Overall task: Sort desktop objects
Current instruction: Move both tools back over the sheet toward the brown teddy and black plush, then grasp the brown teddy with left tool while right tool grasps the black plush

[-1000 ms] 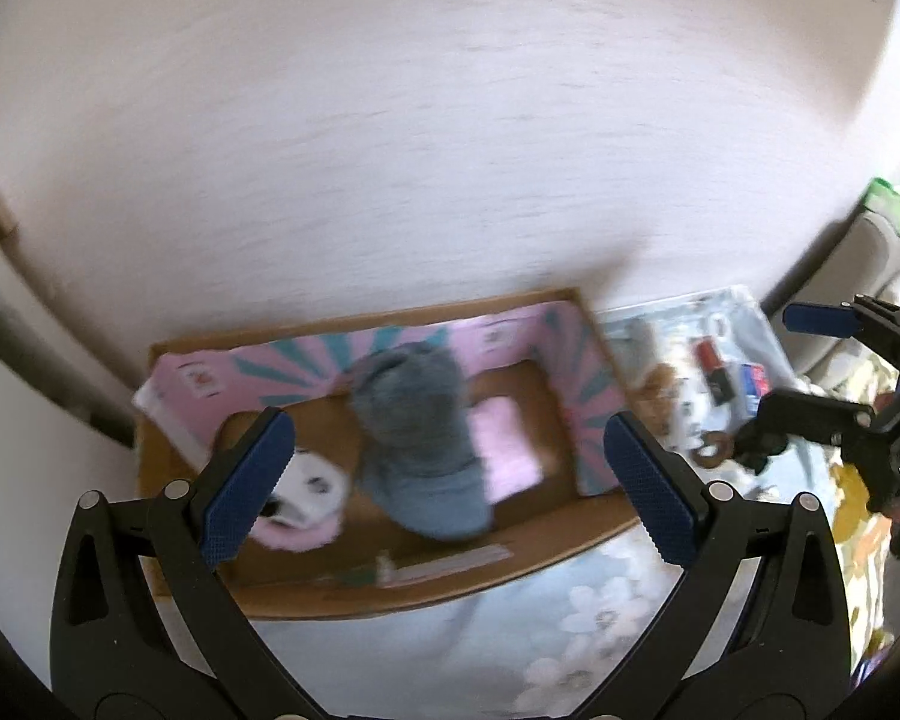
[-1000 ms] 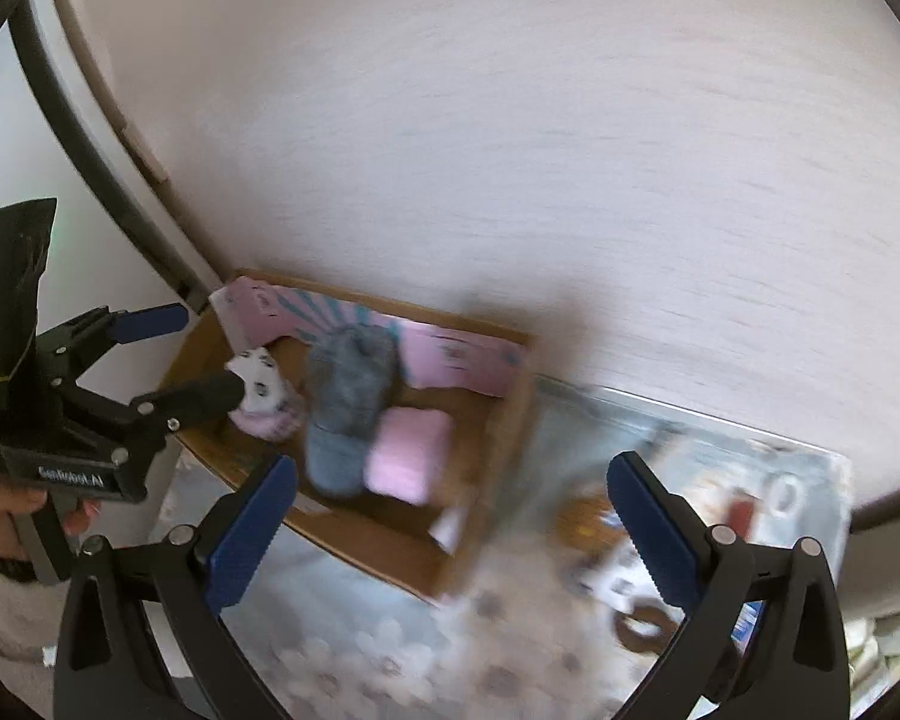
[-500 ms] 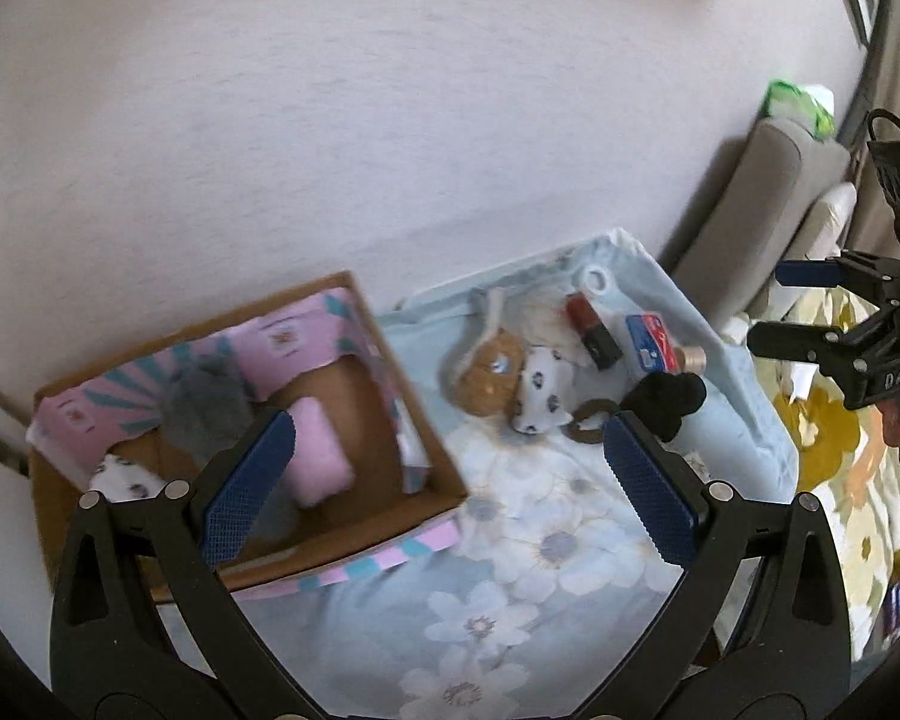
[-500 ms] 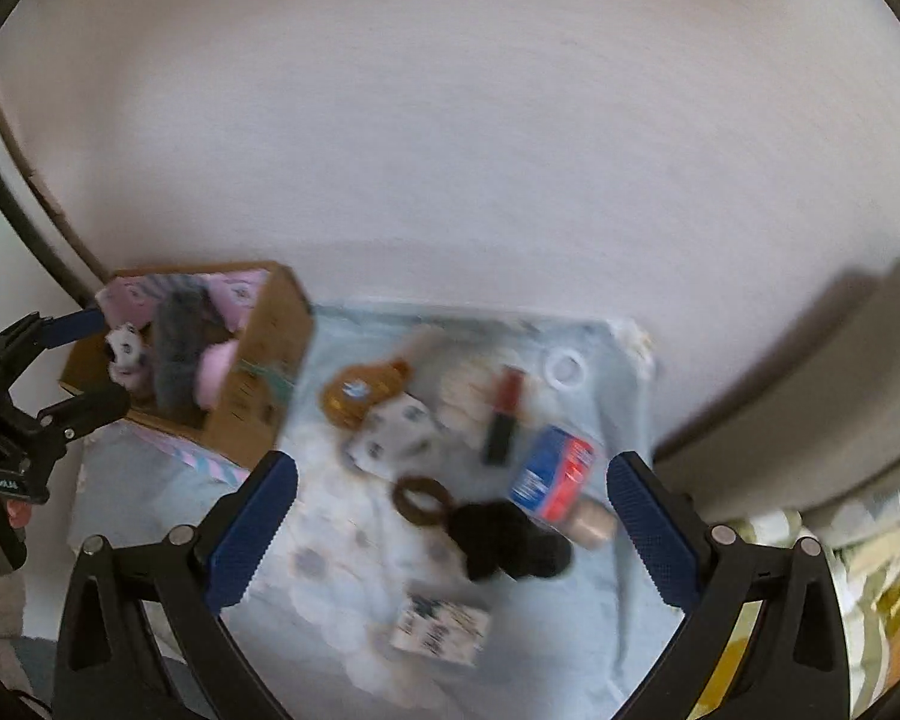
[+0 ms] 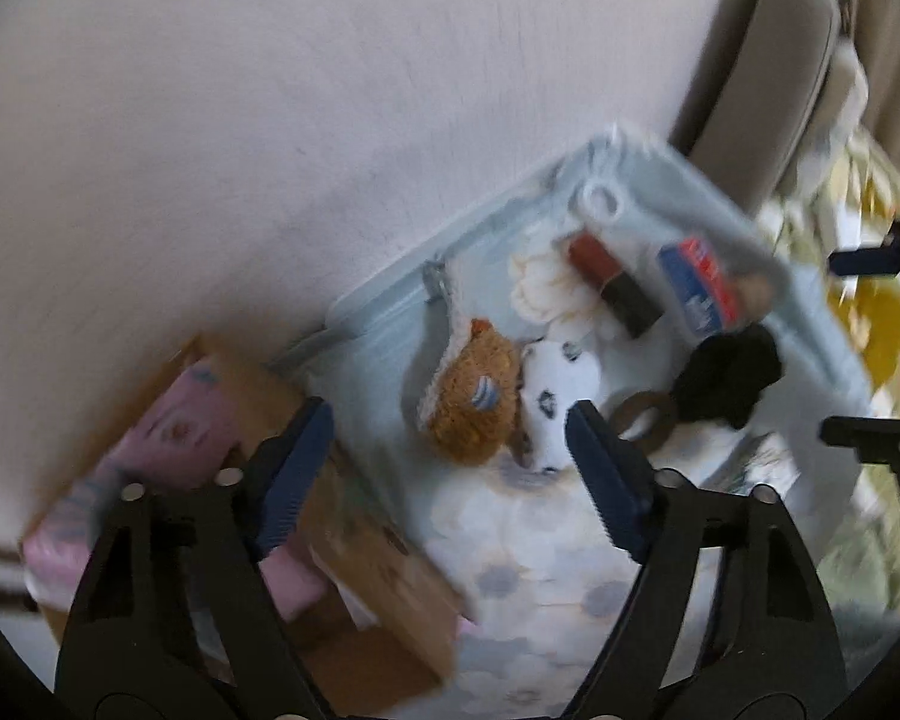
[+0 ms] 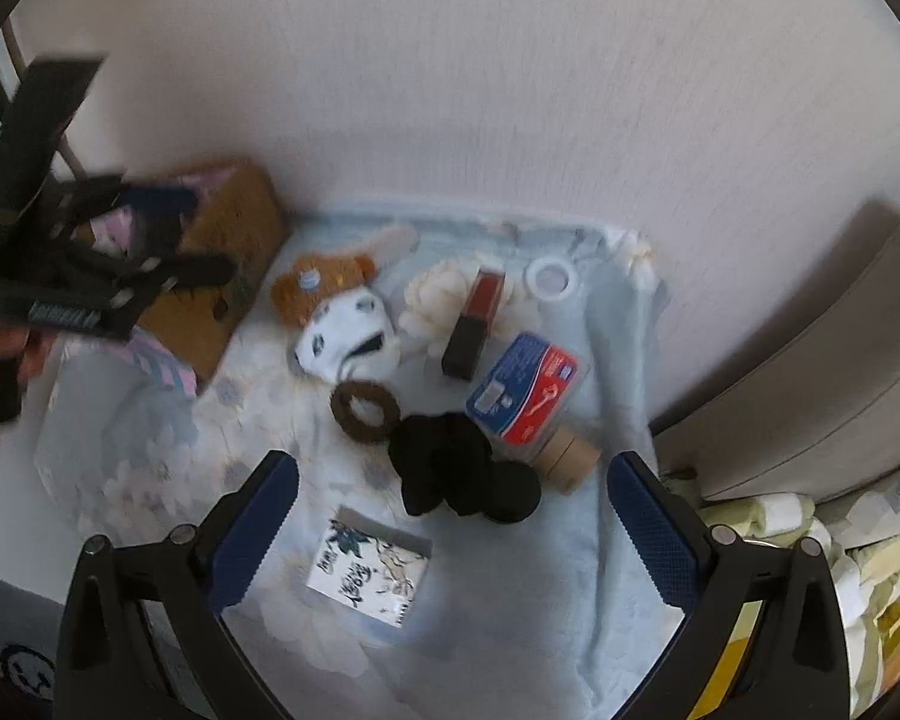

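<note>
My left gripper (image 5: 450, 468) is closing on nothing yet; the brown plush (image 5: 471, 414) lies just ahead between its jaws, long axis running away (white spotted sock (image 5: 555, 396) touching its right). My right gripper (image 6: 450, 531), wide and empty, hangs farther off.

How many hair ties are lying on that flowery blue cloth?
2. A brown hair tie lies mid-cloth below the white spotted sock; a black scrunchie touches its right side, beside the blue-and-red box. Others may hide underneath.
</note>
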Available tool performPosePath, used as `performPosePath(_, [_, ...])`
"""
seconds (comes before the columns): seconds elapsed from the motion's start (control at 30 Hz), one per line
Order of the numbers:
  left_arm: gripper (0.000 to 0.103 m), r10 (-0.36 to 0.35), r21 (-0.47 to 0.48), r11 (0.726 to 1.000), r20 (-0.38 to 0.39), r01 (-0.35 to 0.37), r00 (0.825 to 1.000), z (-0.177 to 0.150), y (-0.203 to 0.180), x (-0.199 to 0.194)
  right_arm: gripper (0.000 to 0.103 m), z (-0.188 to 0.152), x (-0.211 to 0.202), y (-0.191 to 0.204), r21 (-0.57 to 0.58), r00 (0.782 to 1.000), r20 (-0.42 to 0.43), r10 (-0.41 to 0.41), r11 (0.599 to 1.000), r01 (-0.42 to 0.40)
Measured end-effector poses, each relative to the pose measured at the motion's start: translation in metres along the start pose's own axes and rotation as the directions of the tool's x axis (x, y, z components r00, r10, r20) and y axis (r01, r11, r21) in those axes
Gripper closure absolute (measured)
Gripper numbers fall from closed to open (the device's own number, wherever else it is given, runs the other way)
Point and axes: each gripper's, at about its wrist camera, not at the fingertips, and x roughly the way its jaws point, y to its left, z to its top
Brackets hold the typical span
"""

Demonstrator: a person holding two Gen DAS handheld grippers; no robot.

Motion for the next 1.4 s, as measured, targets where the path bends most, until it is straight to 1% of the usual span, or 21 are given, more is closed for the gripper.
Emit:
performPosePath(0.1, [0.027,0.022,0.072,0.997,-0.084,-0.016,0.996,0.008,0.0,0.022,0.003,-0.002,0.01,-0.001,-0.036,1.0,-0.018,0.01,0.999,-0.011])
performPosePath(0.2, [0.027,0.043,0.116,0.993,-0.119,-0.029,0.992,0.014,0.0,0.034,0.003,-0.001,0.017,-0.002,-0.071,0.999,-0.024,0.021,0.997,-0.022])
performPosePath(0.27, [0.027,0.043,0.134,0.991,-0.148,-0.023,0.988,0.017,-0.002,0.042,0.003,0.001,0.023,-0.001,-0.097,0.999,-0.032,0.027,0.995,-0.029])
performPosePath(0.33, [0.027,0.047,0.155,0.988,-0.194,-0.017,0.98,0.019,-0.005,0.054,0.003,0.003,0.029,0.001,-0.12,0.999,-0.044,0.028,0.992,-0.033])
performPosePath(0.4, [0.027,0.052,0.176,0.984,-0.212,-0.014,0.976,0.018,-0.008,0.062,0.003,0.005,0.037,0.003,-0.145,0.998,-0.054,0.018,0.989,-0.026])
performPosePath(0.43, [0.027,0.08,0.195,0.98,-0.218,-0.037,0.973,0.018,-0.01,0.066,0.005,0.005,0.04,0.003,-0.155,0.998,-0.059,0.015,0.988,-0.024])
performPosePath(0.47, [0.027,0.1,0.215,0.975,-0.223,-0.051,0.97,0.018,-0.012,0.069,0.009,0.005,0.043,0.003,-0.161,0.998,-0.065,0.017,0.987,-0.027])
performPosePath(0.5, [0.027,0.092,0.228,0.973,-0.224,-0.04,0.97,0.018,-0.014,0.07,0.011,0.004,0.047,0.003,-0.163,0.997,-0.075,0.022,0.986,-0.034])
performPosePath(0.57, [0.027,0.047,0.204,0.979,-0.247,0.005,0.968,0.019,-0.013,0.075,0.018,0.004,0.053,0.003,-0.163,0.995,-0.091,0.033,0.986,-0.047])
performPosePath(0.6, [0.027,0.046,0.202,0.979,-0.25,0.006,0.967,0.019,-0.013,0.077,0.02,0.003,0.056,0.003,-0.165,0.995,-0.098,0.037,0.985,-0.053])
performPosePath(0.67, [0.027,0.046,0.21,0.978,-0.256,0.009,0.966,0.019,-0.013,0.081,0.031,0.001,0.062,0.004,-0.175,0.993,-0.114,0.041,0.983,-0.061])
performPosePath(0.73, [0.028,0.026,0.204,0.979,-0.266,0.03,0.964,0.019,-0.013,0.084,0.035,-0.002,0.066,0.007,-0.193,0.991,-0.13,0.039,0.979,-0.064])
performPosePath(0.8, [0.03,0.006,0.201,0.978,-0.275,0.051,0.961,0.018,-0.012,0.085,0.037,-0.005,0.07,0.01,-0.214,0.991,-0.132,0.03,0.975,-0.059])
performPosePath(0.9, [0.036,-0.028,0.186,0.979,-0.289,0.085,0.957,0.015,-0.009,0.086,0.038,-0.007,0.072,0.013,-0.23,0.991,-0.13,0.026,0.971,-0.056])
performPosePath(0.97, [0.046,-0.059,0.177,0.977,-0.297,0.116,0.953,0.013,-0.009,0.087,0.047,-0.006,0.072,0.014,-0.239,0.992,-0.121,0.034,0.969,-0.063])
performPosePath(1.0, [0.048,-0.076,0.175,0.975,-0.303,0.134,0.95,0.012,-0.01,0.088,0.049,-0.006,0.071,0.015,-0.242,0.992,-0.119,0.036,0.968,-0.064])
performPosePath(1.07, [0.059,-0.09,0.176,0.973,-0.31,0.15,0.947,0.01,-0.012,0.09,0.062,-0.005,0.072,0.017,-0.258,0.993,-0.11,0.028,0.964,-0.056])
performPosePath(1.1, [0.064,-0.111,0.164,0.972,-0.314,0.169,0.943,0.008,-0.012,0.09,0.067,-0.005,0.072,0.017,-0.264,0.994,-0.109,0.027,0.963,-0.055])
performPosePath(1.13, [0.072,-0.129,0.151,0.971,-0.315,0.184,0.94,0.008,-0.012,0.09,0.076,-0.005,0.073,0.018,-0.264,0.993,-0.117,0.03,0.963,-0.06])
performPosePath(1.23, [0.073,-0.121,0.146,0.974,-0.299,0.171,0.946,0.005,-0.011,0.086,0.085,-0.006,0.074,0.018,-0.262,0.993,-0.115,0.024,0.964,-0.054])
performPosePath(1.4, [0.074,-0.104,0.157,0.976,-0.276,0.152,0.956,-0.001,-0.008,0.074,0.088,-0.005,0.061,0.018,-0.248,0.996,-0.076,0.04,0.967,-0.058])
